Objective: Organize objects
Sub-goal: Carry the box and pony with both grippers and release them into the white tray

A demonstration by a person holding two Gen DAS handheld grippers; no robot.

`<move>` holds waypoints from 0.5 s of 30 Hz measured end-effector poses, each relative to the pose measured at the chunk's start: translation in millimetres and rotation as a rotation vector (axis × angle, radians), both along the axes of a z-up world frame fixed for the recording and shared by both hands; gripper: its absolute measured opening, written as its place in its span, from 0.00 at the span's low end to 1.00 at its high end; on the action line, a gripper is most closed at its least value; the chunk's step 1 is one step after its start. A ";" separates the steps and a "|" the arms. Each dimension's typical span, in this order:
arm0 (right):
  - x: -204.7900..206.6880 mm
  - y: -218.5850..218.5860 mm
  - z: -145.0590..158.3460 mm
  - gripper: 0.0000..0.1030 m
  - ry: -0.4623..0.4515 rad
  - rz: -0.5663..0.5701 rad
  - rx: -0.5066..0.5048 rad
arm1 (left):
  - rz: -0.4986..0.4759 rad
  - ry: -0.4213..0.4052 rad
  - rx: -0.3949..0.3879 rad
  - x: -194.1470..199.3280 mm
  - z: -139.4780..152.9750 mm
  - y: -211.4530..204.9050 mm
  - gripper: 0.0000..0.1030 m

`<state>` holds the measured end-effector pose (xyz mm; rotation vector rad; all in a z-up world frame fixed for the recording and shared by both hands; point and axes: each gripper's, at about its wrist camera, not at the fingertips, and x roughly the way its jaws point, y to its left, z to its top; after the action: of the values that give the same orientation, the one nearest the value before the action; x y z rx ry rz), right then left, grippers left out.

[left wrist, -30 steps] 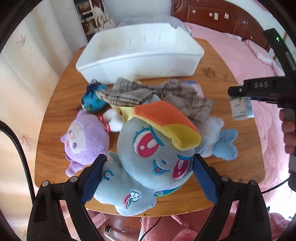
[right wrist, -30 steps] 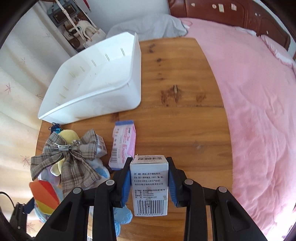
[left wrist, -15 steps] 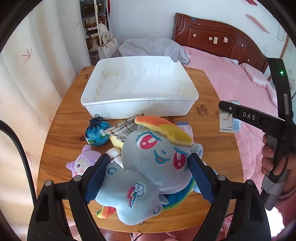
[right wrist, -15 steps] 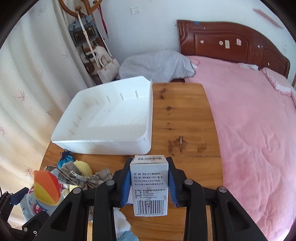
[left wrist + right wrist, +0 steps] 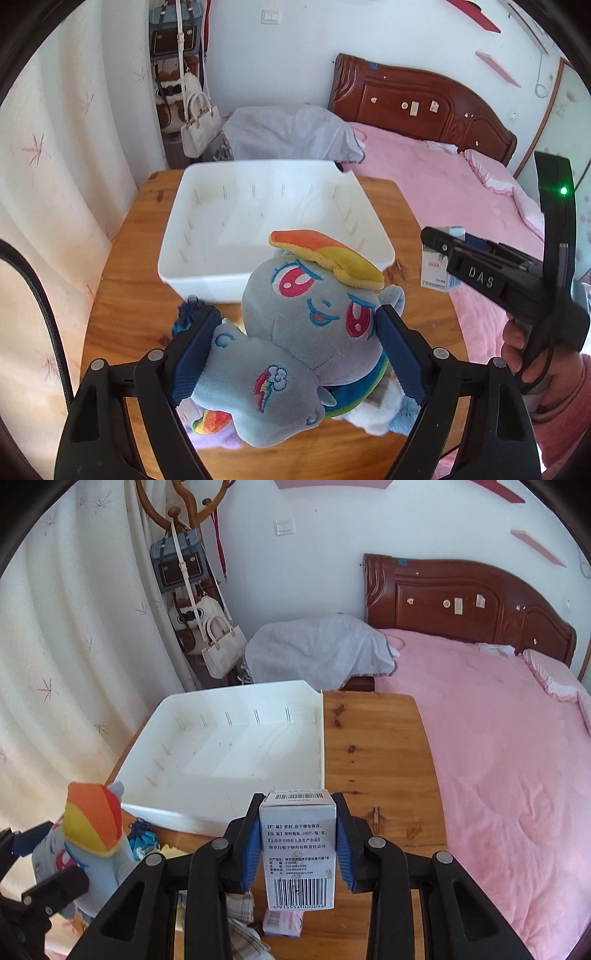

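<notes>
While fingers (image 5: pixel 192 350) flank it, blue pony plush (image 5: pixel 303 332) held between, above table (image 5: pixel 122 280)

The raised letters "DAS" are seen on the black plastic bar of the right gripper (image 5: pixel 480 282). Printed Chinese lines, too small to be made out reliably, and a barcode are carried on the small white cardboard box (image 5: pixel 297 853).

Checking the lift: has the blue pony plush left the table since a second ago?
Yes. The pony has risen off the table, clamped in the left tool.
</notes>
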<state>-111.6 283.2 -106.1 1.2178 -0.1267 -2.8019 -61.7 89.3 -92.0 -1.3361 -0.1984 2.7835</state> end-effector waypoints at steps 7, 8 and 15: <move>-18.1 -20.3 10.2 0.34 0.060 -0.026 -0.001 | -0.017 0.074 0.003 -35.6 11.8 -24.5 0.85; -21.0 -23.5 10.9 0.34 0.072 -0.028 0.000 | -0.015 0.085 0.003 -40.4 12.9 -27.6 0.85; -38.1 -46.3 9.0 0.34 0.148 -0.025 0.042 | 0.014 0.136 0.042 -69.8 11.7 -50.6 0.85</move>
<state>-149.7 237.0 -97.1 1.0181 -0.0740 -2.9184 -131.4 38.7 -80.3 -1.1353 -0.2595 2.8517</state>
